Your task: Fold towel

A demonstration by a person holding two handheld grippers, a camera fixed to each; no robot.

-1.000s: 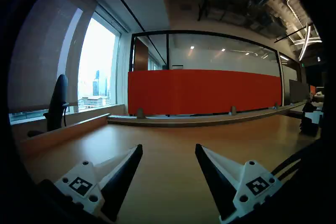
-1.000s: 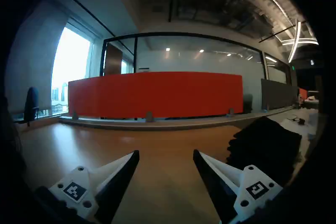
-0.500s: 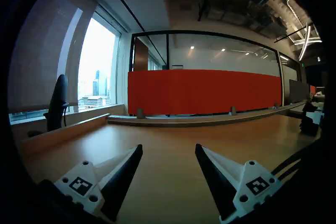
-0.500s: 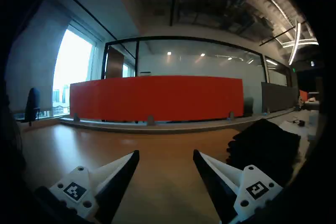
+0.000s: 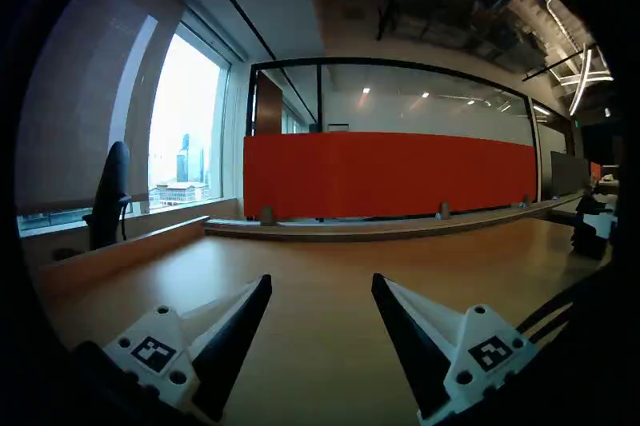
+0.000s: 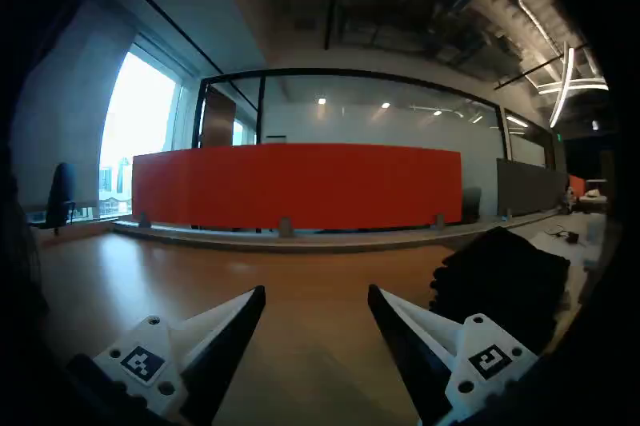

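A stack of dark folded towels [image 6: 504, 286] sits on the wooden table [image 6: 312, 282] at the right of the right gripper view. My right gripper [image 6: 316, 292] hovers low over the table just left of that stack, open, with nothing between its fingers. In the left gripper view my left gripper [image 5: 320, 280] is also open and empty, low over the bare wooden table [image 5: 320, 266]. Far off at the right edge of that view a dark gripper-like device [image 5: 592, 230] rests near the table's end.
A long orange divider panel [image 5: 388, 174] stands along the table's far edge. A black office chair [image 5: 108, 198] is by the bright window at the left. White items lie behind the towel stack [image 6: 588, 234]. A low wooden ledge [image 5: 120, 254] borders the table's left side.
The right gripper view has tilted slightly, so the orange panel sits a little lower in it. The left gripper has not moved.
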